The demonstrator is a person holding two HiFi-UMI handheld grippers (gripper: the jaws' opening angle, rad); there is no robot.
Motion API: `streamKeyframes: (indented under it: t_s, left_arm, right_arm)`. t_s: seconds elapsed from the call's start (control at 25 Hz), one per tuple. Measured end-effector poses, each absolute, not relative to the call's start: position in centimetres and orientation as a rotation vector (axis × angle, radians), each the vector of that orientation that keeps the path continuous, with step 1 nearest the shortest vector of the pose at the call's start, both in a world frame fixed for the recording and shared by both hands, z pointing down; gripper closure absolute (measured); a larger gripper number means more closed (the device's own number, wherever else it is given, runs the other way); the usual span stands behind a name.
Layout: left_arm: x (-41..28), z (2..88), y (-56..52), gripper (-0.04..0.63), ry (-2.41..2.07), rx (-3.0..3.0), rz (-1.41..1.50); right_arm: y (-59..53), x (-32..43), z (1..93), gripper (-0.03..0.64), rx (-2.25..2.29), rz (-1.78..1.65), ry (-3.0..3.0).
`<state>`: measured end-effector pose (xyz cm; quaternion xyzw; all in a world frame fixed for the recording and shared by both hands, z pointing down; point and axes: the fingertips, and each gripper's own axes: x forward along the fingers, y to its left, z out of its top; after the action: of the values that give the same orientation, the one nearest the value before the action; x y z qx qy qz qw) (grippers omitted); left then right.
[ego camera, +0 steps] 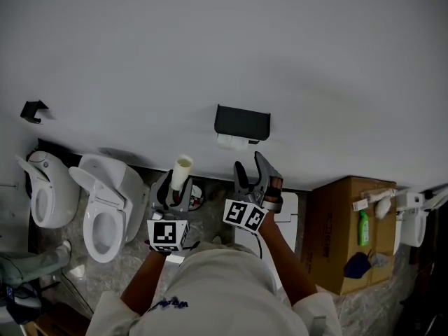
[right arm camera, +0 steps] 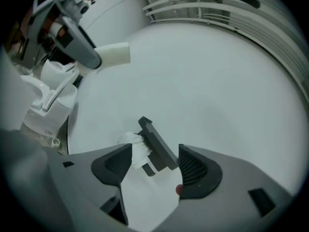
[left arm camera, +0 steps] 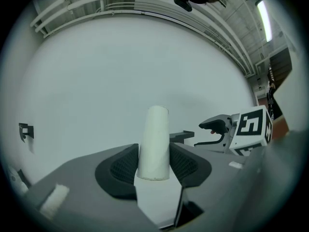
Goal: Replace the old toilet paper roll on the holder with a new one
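Left claw (left arm camera: 153,163) clamped on cardboard tube (left arm camera: 155,137), right claw (right arm camera: 154,162) apart, facing holder (right arm camera: 156,144)

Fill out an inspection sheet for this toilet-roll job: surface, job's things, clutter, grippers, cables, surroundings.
Surface: no table; plain white wall above a speckled floor.
Job's things: black holder on the wall, with white paper at its lower edge; bare cardboard tube.
Clutter: cardboard box with a green bottle on it.
Grippers: left gripper shut on the cardboard tube; right gripper open and empty, aimed at the holder.
Cables: nothing seen.
Surroundings: two toilets to the person's left; small black bracket on the wall.
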<state>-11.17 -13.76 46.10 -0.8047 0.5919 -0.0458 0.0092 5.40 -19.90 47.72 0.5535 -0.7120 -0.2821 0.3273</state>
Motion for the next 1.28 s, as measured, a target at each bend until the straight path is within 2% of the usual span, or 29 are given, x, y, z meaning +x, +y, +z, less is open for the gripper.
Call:
streamKeyframes:
  t_s: [0.64,0.92,1.28]
  left_arm:
    - [-10.6,44.7,-14.0,0.399,1.811,-2.565,-0.024]
    - [-9.7,44.8,-13.8,0.399,1.763,-2.605,-0.039]
    - [-9.0,43.9,-14.2,0.399,1.779,-2.626,0.021]
  right_arm:
    - [-18.3,11.1,45.3,0.328,1.782,0.095,-2.367]
    - [-17.2,12.0,44.0,0.36,1.802,0.249,-2.5]
    - [-16.2,12.6,42.2,0.406,1.79,0.181,-2.519]
